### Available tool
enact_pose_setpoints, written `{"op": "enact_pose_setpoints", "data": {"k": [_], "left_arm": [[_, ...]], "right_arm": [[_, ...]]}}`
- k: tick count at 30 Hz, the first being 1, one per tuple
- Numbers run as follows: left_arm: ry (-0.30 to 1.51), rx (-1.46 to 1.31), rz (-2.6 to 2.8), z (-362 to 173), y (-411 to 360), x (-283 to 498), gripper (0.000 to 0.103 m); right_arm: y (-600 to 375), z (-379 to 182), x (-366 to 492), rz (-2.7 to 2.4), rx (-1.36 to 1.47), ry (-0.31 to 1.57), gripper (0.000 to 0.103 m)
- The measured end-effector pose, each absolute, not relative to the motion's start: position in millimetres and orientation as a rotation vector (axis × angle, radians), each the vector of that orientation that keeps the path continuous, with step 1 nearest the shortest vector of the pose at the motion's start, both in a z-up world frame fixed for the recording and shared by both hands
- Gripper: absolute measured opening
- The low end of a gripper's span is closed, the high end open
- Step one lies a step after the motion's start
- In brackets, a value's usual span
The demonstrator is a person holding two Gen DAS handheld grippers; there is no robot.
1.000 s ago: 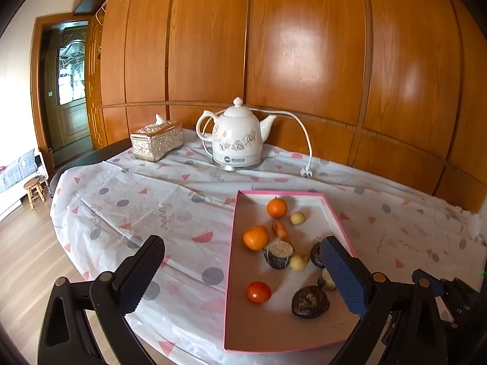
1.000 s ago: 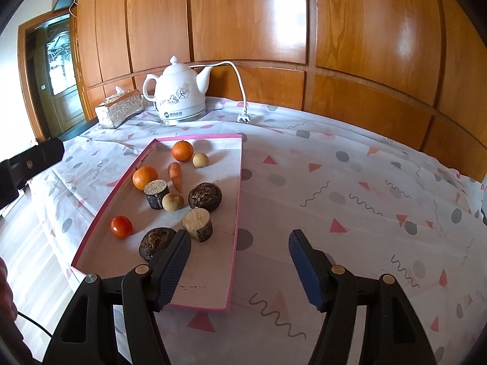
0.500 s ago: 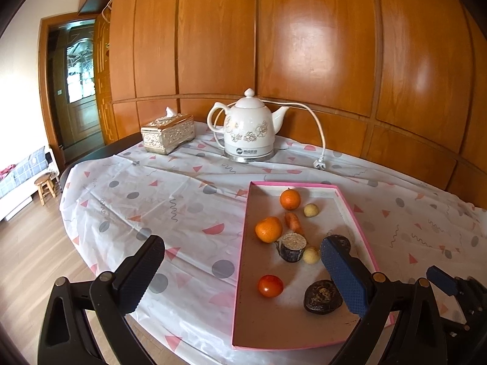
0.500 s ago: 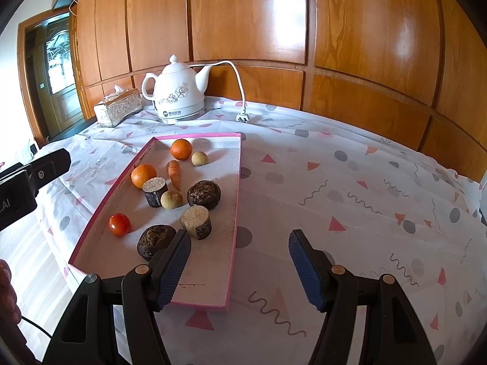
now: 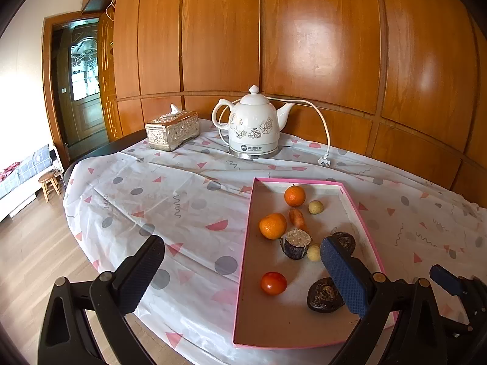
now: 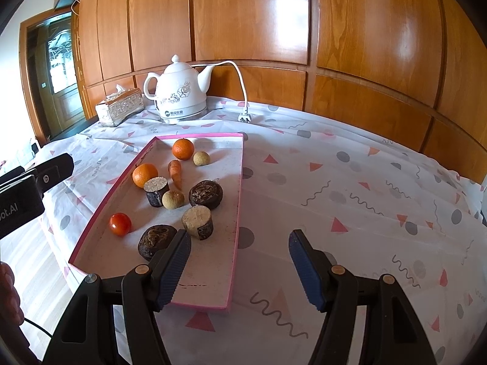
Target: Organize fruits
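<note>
A shallow pink-rimmed tray (image 5: 246,243) (image 6: 239,188) lies on the patterned tablecloth. It holds two oranges (image 5: 294,195) (image 5: 272,226), a carrot (image 6: 175,172), a red tomato (image 5: 273,283) (image 6: 120,224), dark round fruits (image 6: 205,194) (image 5: 323,295), cut cane stubs (image 6: 197,222) and small pale balls (image 6: 201,158). My left gripper (image 5: 240,248) hovers open over the tray's near left rim, holding nothing. My right gripper (image 6: 239,238) stands open above the tray's near right edge, also with nothing in it. The dark fruit (image 6: 154,240) sits just past its left finger.
A white kettle (image 5: 252,127) with a loose cord and plug (image 5: 324,161) and a silver tissue box (image 5: 172,129) stand at the back by the wood-panelled wall. The table edge falls away on the left to a wooden floor with a small stool (image 5: 50,182).
The left wrist view has swung slightly, so the tray and kettle now sit a little further right in it. The right gripper and the fruits have not moved.
</note>
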State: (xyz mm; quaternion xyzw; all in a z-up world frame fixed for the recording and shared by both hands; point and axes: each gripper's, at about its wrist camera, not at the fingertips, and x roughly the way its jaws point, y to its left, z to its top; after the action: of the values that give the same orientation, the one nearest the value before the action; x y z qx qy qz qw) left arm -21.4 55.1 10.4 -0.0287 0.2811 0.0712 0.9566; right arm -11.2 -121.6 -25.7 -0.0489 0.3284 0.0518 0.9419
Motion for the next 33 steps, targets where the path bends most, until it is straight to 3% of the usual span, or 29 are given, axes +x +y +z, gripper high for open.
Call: {"op": "enact_pose_setpoints", "data": {"k": [33], "left_arm": [[0.594, -0.072, 0.136, 4.4, 57.8, -19.5, 0.103]], "right_arm": [[-117.4, -27.5, -9.2, 0.117, -0.111, 0.677, 0.068]]}}
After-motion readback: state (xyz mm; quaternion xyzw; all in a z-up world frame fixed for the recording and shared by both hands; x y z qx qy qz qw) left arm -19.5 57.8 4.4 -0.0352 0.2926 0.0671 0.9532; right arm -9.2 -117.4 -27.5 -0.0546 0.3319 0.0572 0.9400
